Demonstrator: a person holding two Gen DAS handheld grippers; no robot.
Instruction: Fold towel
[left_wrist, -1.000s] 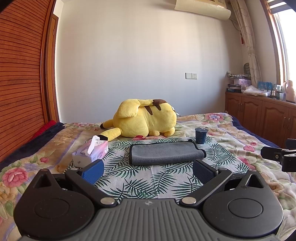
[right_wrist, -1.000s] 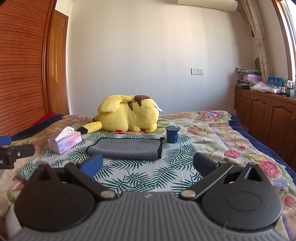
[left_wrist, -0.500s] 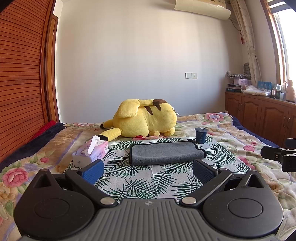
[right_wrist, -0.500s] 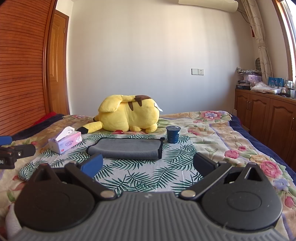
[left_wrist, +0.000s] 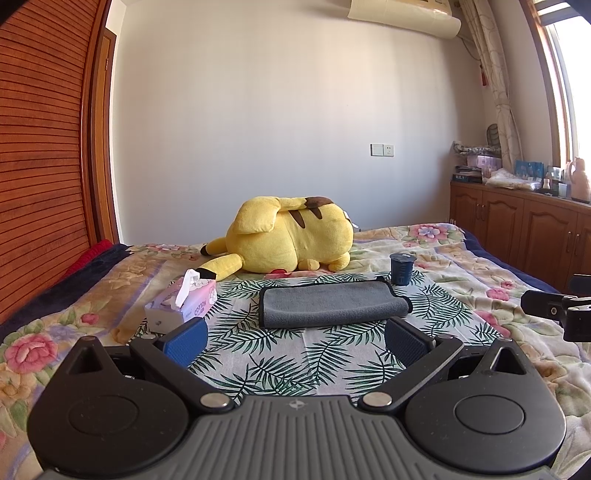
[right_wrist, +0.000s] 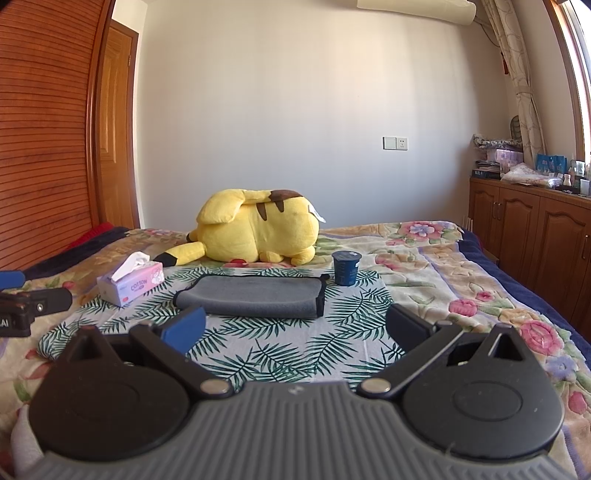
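Towel (left_wrist: 332, 303) lies crosswise just ahead of both tongs, left (left_wrist: 295, 338) & right (right_wrist: 295, 326); both wide open, empty.

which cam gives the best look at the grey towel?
Left wrist. The towel sits near centre, its top face and both ends showing. The right wrist view has the towel left of centre and flatter, mostly its near folded edge and black trim at its right end.

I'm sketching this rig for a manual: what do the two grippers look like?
Both look alike: a ribbed grey body, two round black discs, black angled arms with silver pivot pins. The left gripper has blue pads on its fingers; so does the right gripper. No cables, hands or sleeves show.
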